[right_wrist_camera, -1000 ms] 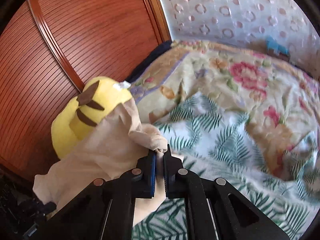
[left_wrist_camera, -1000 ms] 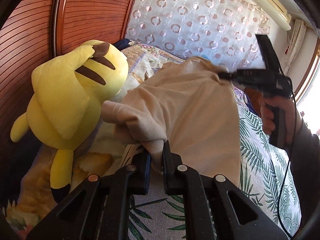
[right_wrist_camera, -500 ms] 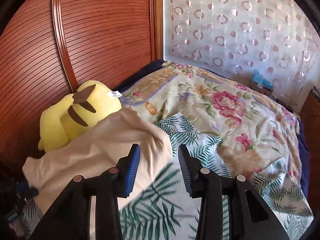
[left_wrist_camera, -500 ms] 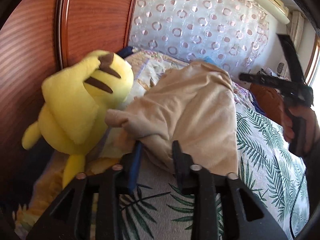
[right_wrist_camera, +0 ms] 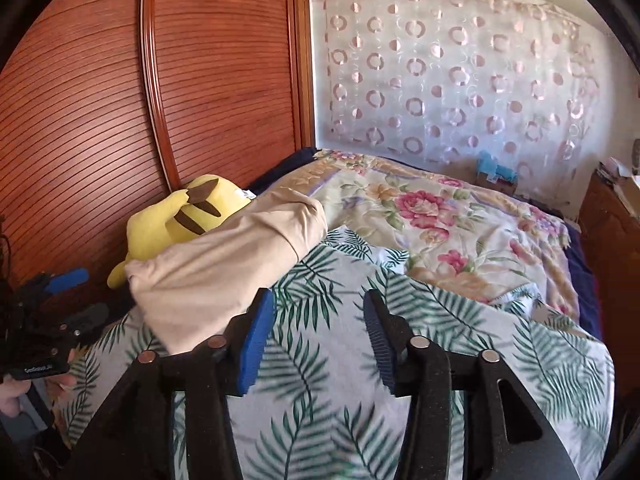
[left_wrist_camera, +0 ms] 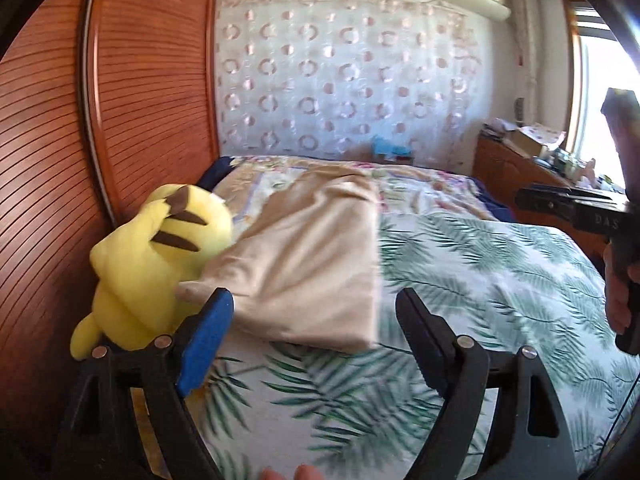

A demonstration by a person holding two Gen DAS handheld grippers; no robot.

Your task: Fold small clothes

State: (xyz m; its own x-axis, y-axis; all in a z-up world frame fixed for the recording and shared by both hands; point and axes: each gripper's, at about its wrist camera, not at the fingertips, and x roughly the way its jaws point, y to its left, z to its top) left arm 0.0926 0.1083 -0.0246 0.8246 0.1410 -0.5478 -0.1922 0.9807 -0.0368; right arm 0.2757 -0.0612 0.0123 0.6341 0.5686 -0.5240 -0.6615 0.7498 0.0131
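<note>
A folded beige garment lies on the leaf-print bedspread, its left edge against a yellow plush toy. It also shows in the right wrist view. My left gripper is open and empty, just in front of the garment's near edge. My right gripper is open and empty, over the bedspread to the right of the garment. The right gripper also shows at the right edge of the left wrist view, and the left gripper at the left edge of the right wrist view.
A ribbed wooden headboard stands on the left behind the plush toy. A floral quilt covers the far half of the bed. A wooden cabinet with clutter stands at the far right by the window.
Both grippers were shut on the beige garment a second ago. They opened, let it drop folded on the bed, and pulled back.
</note>
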